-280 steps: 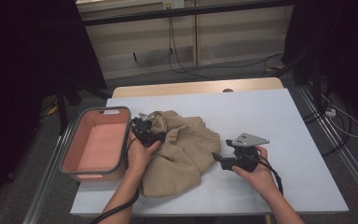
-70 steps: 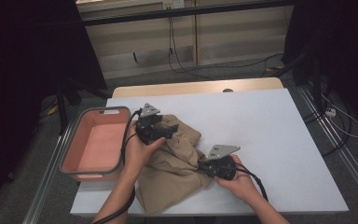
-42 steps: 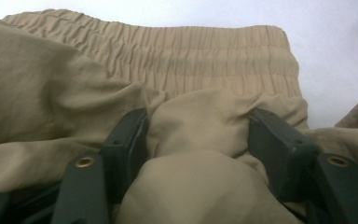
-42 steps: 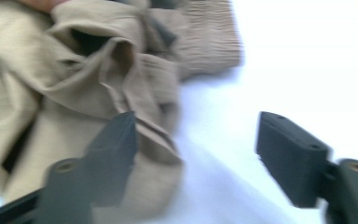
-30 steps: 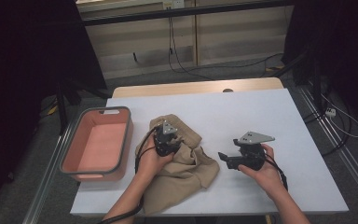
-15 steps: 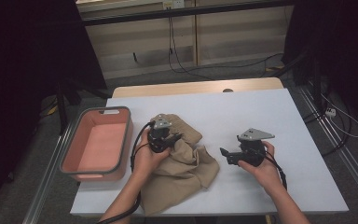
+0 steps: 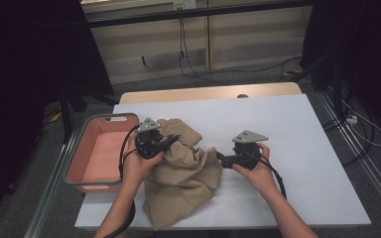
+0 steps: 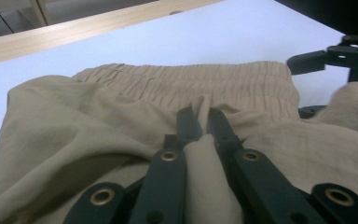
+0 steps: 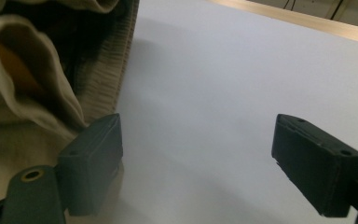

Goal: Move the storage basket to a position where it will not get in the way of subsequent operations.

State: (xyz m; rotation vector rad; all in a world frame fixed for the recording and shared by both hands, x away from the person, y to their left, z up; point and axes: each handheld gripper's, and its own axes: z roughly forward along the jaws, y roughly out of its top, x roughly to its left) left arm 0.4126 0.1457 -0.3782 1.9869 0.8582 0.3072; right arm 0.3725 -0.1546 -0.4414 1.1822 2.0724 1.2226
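Since a second ago, the left gripper (image 7: 171, 140) has been lifted slightly and its jaws have been closing; a fold of the beige trousers (image 7: 181, 173) is pinched between them. The right gripper (image 7: 220, 157) is held wide beside the trousers on the white table (image 7: 297, 129).
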